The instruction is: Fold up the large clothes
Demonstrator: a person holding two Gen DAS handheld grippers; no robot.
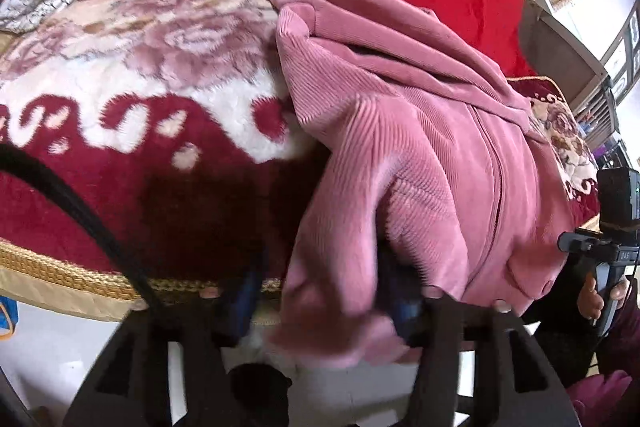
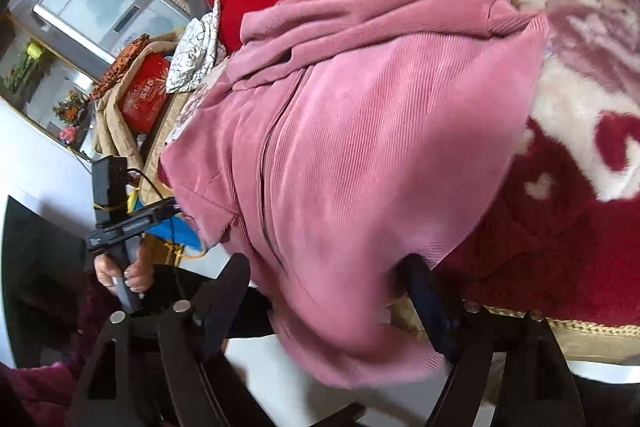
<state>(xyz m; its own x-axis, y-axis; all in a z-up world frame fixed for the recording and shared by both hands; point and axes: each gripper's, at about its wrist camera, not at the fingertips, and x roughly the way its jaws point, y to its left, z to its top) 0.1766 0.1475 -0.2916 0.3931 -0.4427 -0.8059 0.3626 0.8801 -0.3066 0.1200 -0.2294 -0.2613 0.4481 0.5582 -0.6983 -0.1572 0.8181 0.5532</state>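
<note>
Lying zipper-lengthwise on the blanket (image 2: 560,227), the pink jacket (image 2: 360,147) overhangs its edge.

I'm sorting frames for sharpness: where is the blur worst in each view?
Left wrist view: the pink jacket's hem near the left gripper smears most; the floral blanket is soft too. Right wrist view: the jacket's lower hem by the right gripper is smeared; the edges bend from fisheye.

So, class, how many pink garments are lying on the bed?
1: the pink zip-up jacket lies bunched on the bed's near edge, hem hanging over. Others may be hidden underneath.
</note>
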